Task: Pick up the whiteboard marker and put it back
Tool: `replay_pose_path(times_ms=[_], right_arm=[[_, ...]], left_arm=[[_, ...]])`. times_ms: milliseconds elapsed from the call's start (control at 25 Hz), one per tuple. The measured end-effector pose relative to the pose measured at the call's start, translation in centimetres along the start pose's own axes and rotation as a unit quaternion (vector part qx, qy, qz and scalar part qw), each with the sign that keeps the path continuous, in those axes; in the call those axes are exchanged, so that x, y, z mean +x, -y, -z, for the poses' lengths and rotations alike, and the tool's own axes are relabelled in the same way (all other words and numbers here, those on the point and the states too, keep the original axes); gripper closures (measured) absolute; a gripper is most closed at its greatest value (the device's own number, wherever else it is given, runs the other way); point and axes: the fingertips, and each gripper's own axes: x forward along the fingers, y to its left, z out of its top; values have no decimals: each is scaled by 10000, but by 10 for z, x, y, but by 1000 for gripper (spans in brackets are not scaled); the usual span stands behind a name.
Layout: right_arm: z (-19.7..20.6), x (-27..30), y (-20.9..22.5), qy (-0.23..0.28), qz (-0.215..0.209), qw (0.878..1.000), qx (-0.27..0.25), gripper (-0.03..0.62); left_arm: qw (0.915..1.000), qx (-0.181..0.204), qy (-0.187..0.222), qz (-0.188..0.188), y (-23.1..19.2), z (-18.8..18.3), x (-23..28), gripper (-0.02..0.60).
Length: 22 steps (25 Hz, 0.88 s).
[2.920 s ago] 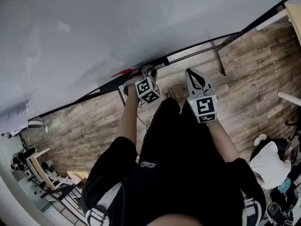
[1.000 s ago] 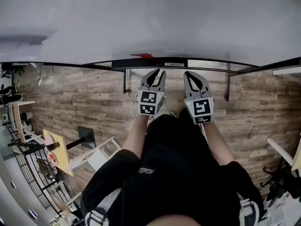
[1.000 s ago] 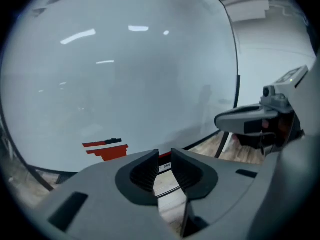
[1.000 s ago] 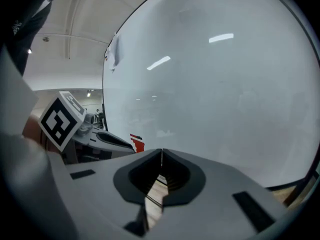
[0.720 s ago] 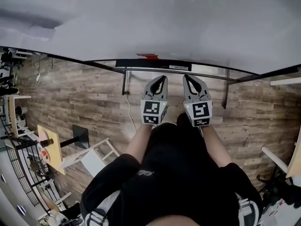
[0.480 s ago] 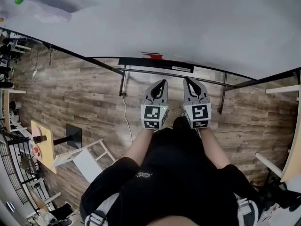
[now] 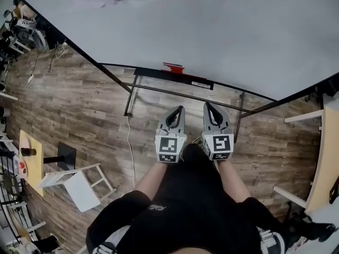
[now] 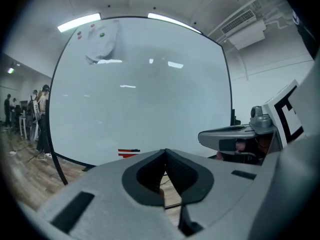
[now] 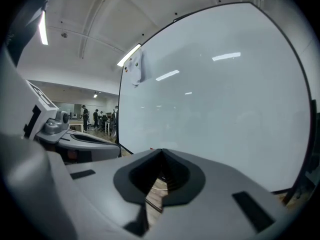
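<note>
Slim black tray (image 7: 151,73) w/ red marker (image 7: 173,66); glossy whiteboard (image 7: 212,30); left gripper (image 7: 180,109), right gripper (image 7: 206,105) clenched, empty.

Glossy smooth whiteboard (image 7: 222,30), matt wood-grain plank floor (image 7: 79,105)

A large whiteboard (image 7: 212,30) on a black frame is filling the head view from 10 to 2 o'clock. A grey-brown plank floor (image 7: 79,105) is spreading below it, with a thin cable (image 7: 130,147) trailing across at 9 o'clock. A white stool (image 7: 79,187) is sitting at 8 o'clock, near a pale wooden table (image 7: 29,160). Overhead, strip lights (image 8: 78,22) are glowing on the white ceiling, and an air unit (image 8: 245,31) is hanging at 1 o'clock.
</note>
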Motion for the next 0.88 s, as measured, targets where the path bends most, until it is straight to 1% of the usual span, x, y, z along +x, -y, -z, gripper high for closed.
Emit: replay_pose_path(times_ms=[200, 360, 560, 640, 760, 880], right_arm=[[-10, -36, -1, 180, 150, 9997, -81, 592], [-17, -53, 6, 293, 154, 9993, -149, 592], [-33, -62, 10, 473, -138, 9986, -188, 592], [-43, -68, 12, 523, -233, 9980, -257, 592], [-53, -79, 18, 628, -370, 9967, -362, 592], [-56, -88, 29, 669, -462, 9962, -315, 592]], left_arm=[[9997, -86, 249, 3, 16, -4, -26, 575], [9993, -205, 269, -125, 20, -2, -33, 575], [9971, -77, 624, -424, 30, -38, -42, 575], [9963, -71, 709, -473, 38, -49, -43, 575], [9959, -47, 750, -510, 56, -56, -41, 575], [9957, -124, 766, -503, 75, -59, -37, 575]])
